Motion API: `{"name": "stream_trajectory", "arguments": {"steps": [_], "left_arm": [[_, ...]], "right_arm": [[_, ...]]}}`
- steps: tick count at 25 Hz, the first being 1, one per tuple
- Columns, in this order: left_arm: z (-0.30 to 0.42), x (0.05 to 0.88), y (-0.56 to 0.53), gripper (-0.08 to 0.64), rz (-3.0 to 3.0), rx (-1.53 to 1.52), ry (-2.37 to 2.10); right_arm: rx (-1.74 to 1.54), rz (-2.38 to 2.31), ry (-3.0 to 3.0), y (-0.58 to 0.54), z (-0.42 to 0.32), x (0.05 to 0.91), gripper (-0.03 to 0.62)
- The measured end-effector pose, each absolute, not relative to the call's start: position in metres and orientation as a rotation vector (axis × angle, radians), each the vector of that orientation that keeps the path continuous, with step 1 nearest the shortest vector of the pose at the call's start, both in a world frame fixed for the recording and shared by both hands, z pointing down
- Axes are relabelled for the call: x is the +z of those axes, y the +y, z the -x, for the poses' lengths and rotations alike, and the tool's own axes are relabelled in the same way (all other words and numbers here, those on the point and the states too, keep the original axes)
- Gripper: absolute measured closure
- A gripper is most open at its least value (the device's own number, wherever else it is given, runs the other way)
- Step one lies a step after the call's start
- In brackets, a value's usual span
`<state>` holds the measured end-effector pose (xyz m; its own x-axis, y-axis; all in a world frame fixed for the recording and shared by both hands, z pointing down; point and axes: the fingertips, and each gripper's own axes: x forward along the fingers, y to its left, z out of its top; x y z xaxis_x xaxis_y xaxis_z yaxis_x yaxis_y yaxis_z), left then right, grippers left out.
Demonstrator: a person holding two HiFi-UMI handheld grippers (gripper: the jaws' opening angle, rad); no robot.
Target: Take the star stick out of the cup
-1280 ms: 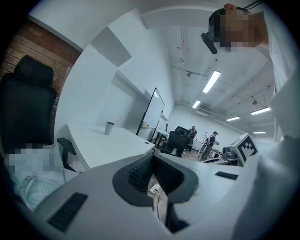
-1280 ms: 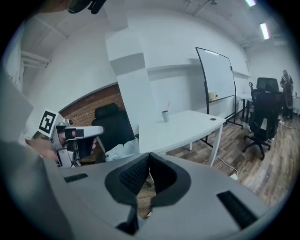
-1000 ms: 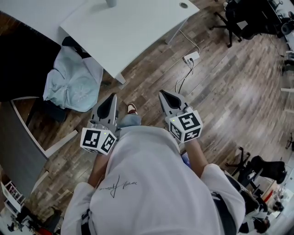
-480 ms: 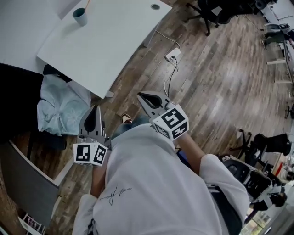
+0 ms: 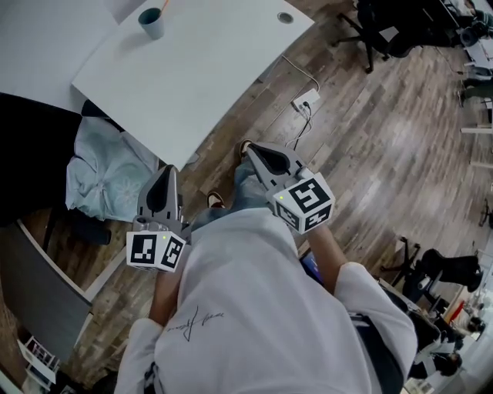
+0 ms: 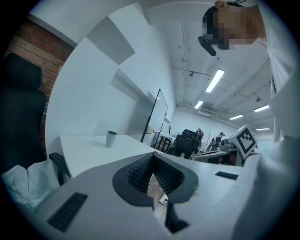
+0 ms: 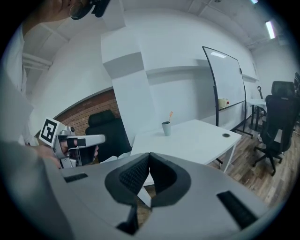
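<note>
- Your L gripper (image 5: pixel 167 171): jaws shut, nothing held.
- Your R gripper (image 5: pixel 250 148): jaws shut, empty.
- star stick (image 7: pixel 171 115) stands in cup (image 5: pixel 152 21) on white table (image 5: pixel 192 69), well apart from your 2 grippers.

I stood in an open-plan office: a white desk (image 5: pixel 200 69) with a cable grommet (image 5: pixel 286 17), black swivel chairs (image 7: pixel 276 117) on wood-plank flooring (image 5: pixel 400 154), a power strip (image 5: pixel 306 99) on its cord, a whiteboard (image 7: pixel 225 84) on a stand, a brick wall (image 6: pixel 37 44) and ceiling strip lights (image 6: pixel 214 80).
</note>
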<state>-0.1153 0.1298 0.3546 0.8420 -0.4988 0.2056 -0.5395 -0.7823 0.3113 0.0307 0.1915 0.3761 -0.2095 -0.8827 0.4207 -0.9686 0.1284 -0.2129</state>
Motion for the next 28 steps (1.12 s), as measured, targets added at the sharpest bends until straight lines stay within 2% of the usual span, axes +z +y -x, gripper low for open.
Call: {"name": "stream_trajectory", "arguments": {"steps": [15,28], "left_arm": [[0.006,0.347,0.063,0.552,-2.588,0.113,-0.976],[-0.048,0.344,0.017,0.552,-2.605,0.148,-1.116]], "right_arm": [[0.61,-1.669,-2.323,0.105,-0.14,0.373,0.584],[0.63,-1.586,-2.409,0.067,-0.19,0.379,0.584]]}}
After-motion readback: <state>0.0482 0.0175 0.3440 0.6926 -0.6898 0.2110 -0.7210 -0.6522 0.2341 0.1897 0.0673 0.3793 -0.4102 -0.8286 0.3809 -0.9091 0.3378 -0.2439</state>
